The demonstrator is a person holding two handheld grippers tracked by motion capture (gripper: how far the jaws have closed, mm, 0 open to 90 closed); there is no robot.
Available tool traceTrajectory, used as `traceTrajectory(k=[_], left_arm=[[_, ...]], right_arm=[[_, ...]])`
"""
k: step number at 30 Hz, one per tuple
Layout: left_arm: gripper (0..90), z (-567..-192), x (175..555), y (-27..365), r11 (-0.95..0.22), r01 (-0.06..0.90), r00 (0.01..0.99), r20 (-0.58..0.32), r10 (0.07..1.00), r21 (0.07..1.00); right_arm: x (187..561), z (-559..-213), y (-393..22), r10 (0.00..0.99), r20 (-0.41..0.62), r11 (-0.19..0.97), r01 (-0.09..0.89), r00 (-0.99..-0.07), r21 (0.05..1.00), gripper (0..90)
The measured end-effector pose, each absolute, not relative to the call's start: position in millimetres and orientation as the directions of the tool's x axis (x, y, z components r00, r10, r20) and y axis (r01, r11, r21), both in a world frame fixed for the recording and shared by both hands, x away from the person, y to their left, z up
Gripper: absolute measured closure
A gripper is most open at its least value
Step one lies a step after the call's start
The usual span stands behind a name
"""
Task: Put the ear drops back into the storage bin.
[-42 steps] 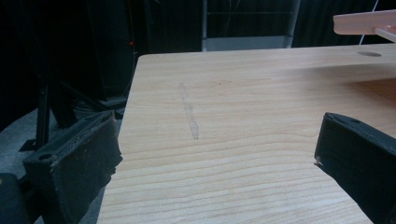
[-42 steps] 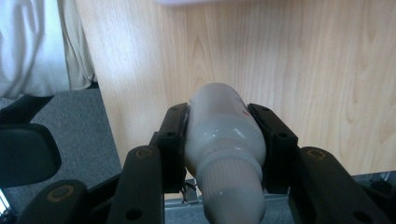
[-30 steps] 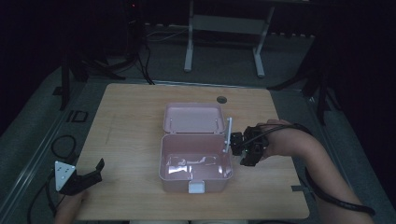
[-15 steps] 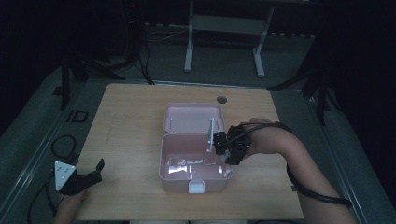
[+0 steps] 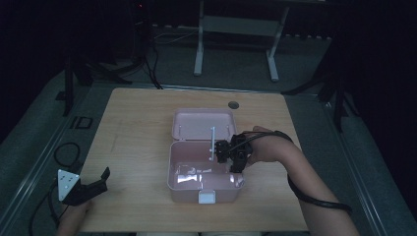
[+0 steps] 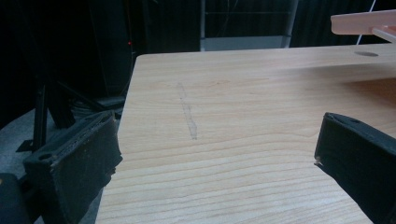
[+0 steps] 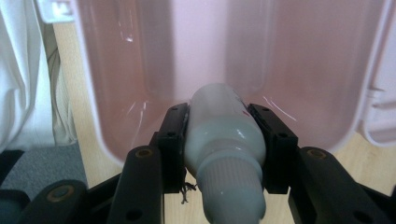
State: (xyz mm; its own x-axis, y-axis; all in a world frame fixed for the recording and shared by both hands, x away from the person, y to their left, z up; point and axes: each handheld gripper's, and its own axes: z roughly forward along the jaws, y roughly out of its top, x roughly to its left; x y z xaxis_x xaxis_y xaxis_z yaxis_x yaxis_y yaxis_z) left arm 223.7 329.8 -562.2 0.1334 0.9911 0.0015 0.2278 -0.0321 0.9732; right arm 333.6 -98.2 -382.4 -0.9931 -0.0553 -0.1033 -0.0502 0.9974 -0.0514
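Right claw [image 7: 219, 154] clamped on small white bottle [image 7: 224, 135], poised over open pink box [image 5: 172, 169] mid-worktop [image 5: 133, 128], so pickup done, release into box left; left claw [image 6: 215, 158] jaws apart, idle at near-left worktop corner, holding nothing.

A dim lab or recording studio is showing here — a pale wooden desk [image 5: 147, 128] sitting on grey floor, black stands [image 5: 74, 78] and trailing cables [image 5: 64, 152] crowding around.

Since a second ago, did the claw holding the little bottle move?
Yes. The right claw with the bottle slid left from the pink box's right wall to over its inside.
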Motion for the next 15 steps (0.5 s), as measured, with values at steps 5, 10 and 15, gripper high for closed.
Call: traceTrajectory(k=[5,10,15], left_arm=[[0.4,-562,224,330,-0.031,0.228,0.134,0.0,0.991,0.973],[0.3,-562,224,330,-0.032,0.228,0.135,0.001,0.991,0.973],[0.4,-562,224,330,-0.032,0.23,0.135,0.001,0.991,0.973]], right_arm=[[337,-402,-92,-0.068,-0.088,0.995,-0.062,-0.994,-0.074,59.7],[341,-416,-89,-0.064,-0.071,0.996,-0.059,-0.995,-0.066,59.7],[345,-429,-84,-0.059,-0.063,0.996,-0.055,-0.996,-0.073,59.7]])
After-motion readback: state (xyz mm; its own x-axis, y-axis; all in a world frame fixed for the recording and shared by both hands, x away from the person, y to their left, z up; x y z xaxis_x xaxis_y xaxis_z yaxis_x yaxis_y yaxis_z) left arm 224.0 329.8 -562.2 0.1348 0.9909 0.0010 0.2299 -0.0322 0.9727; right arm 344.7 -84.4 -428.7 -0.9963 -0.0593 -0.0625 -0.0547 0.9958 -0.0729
